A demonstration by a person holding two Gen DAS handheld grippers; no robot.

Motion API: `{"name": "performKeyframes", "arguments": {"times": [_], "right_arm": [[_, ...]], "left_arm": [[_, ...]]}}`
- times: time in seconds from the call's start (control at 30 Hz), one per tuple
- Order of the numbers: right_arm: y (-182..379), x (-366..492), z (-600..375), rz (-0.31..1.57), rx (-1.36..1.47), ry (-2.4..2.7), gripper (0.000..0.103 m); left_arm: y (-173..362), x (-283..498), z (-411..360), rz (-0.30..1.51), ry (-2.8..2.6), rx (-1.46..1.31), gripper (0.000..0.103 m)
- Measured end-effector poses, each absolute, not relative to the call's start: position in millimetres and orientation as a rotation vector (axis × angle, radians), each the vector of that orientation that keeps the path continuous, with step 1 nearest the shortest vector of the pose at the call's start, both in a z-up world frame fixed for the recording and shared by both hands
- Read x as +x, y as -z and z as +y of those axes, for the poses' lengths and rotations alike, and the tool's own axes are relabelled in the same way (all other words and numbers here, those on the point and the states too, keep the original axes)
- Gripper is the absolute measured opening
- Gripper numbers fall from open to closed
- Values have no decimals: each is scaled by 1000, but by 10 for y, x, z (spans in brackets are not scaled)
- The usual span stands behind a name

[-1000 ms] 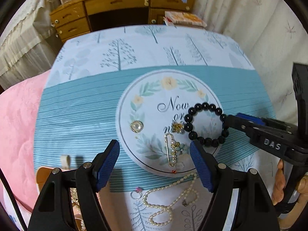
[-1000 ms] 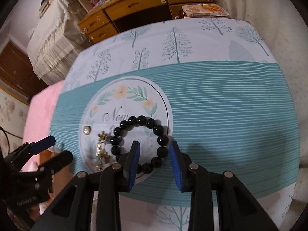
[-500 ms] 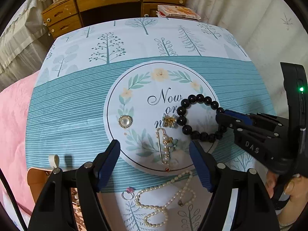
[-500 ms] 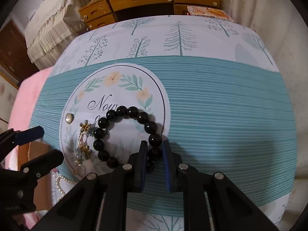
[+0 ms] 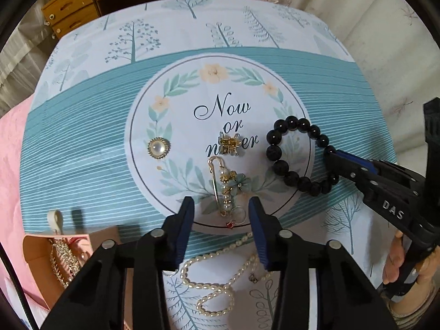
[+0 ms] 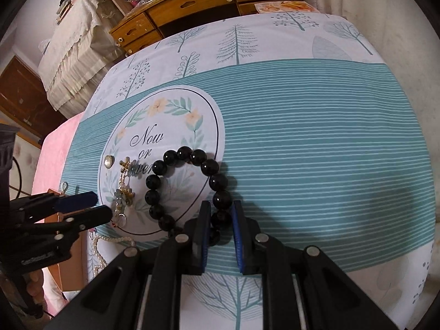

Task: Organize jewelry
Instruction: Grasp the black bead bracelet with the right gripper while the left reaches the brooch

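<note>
Wooden drawers stand behind a counter covered by a cloth with teal stripes, printed trees and a round white medallion reading "Now or never". On that medallion's right edge lies a black bead bracelet, and the right gripper has its two blue-padded jaws closed in on one bead at the near side of the loop, pressing it from both sides while the rest of the bracelet rests on the cloth. The left gripper hovers with its jaws spread apart and nothing between them, poised just above the lower end of a gold safety-pin brooch strung with pearls and a pale green flower. Beyond the brooch sits a small gold clip on the lettering, and well to the left a round pearl button brooch. Nearer the camera, a pearl necklace lies in loose loops on the cloth's white border. At the lower left, an open pink box holds a sparkly chain, beside a pink bedspread.
</note>
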State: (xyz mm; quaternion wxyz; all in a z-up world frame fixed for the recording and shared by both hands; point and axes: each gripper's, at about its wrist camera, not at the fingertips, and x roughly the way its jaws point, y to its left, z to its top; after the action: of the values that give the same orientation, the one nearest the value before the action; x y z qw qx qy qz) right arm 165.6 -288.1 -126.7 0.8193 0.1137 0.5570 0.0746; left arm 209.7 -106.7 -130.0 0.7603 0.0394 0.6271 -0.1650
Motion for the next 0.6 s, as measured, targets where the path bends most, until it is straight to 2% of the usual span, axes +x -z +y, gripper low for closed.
{"name": "performKeyframes", "arguments": {"times": [0.1, 0.23, 0.6], "right_arm": [[1266, 1655, -2902, 1186, 256, -161, 15], [1271, 1653, -2927, 1183, 271, -167, 15], [1284, 1644, -2953, 1174, 292, -177, 15]], "left_arm": [[1352, 2126, -1118, 1380, 352, 100, 36], [1427, 2163, -1143, 1398, 332, 122, 24], [1450, 2211, -1287, 1396, 285, 210, 18]]}}
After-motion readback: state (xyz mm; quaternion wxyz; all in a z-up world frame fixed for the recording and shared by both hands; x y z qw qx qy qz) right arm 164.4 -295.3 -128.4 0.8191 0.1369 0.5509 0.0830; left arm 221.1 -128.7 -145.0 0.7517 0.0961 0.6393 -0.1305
